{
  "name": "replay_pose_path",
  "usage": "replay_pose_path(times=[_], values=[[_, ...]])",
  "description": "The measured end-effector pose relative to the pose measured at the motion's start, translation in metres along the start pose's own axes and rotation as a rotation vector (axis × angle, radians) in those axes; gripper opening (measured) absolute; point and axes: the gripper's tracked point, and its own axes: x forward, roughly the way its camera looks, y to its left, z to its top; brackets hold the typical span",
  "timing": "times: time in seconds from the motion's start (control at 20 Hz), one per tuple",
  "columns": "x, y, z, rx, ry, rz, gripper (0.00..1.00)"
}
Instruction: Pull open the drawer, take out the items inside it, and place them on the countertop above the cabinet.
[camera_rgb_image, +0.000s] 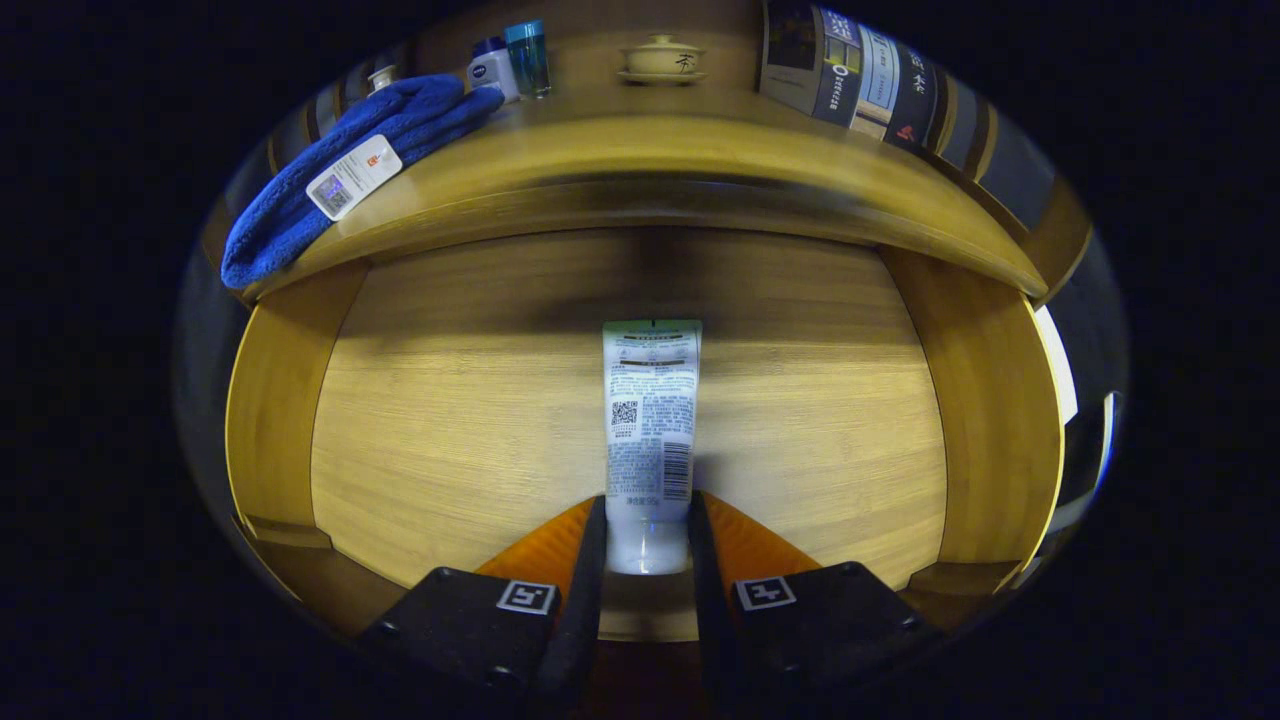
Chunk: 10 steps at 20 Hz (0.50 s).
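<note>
Tube (651, 420) lies in drawer (450, 400), cap end between closed fingers (580, 570).

A: Item one, the open wooden drawer (450, 400)?
B: Honey-yellow, fine horizontal grain, darker in the shadow at the back.
A: The soft plastic squeeze tube (651, 420) between the gripper (647, 530) fingers, which press its cap end?
B: White, green band at the far end, grey print, black barcode.
A: On the wooden countertop (700, 150)?
B: Same yellow-brown. A folded royal-blue terry towel (350, 170) with a white tag; a teal translucent bottle (528, 58); a cream lidded ceramic cup (661, 58) with one dark mark.
</note>
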Motion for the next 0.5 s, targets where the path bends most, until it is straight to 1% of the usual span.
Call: replay_pose_path(times=[0.2, 0.3, 0.5], values=[[-0.02, -0.002, 0.008, 0.001, -0.063, 0.032, 0.51], [-0.038, -0.001, 0.009, -0.014, -0.107, 0.048, 0.49], [-0.076, 0.001, 0.005, -0.023, -0.184, 0.096, 0.48]])
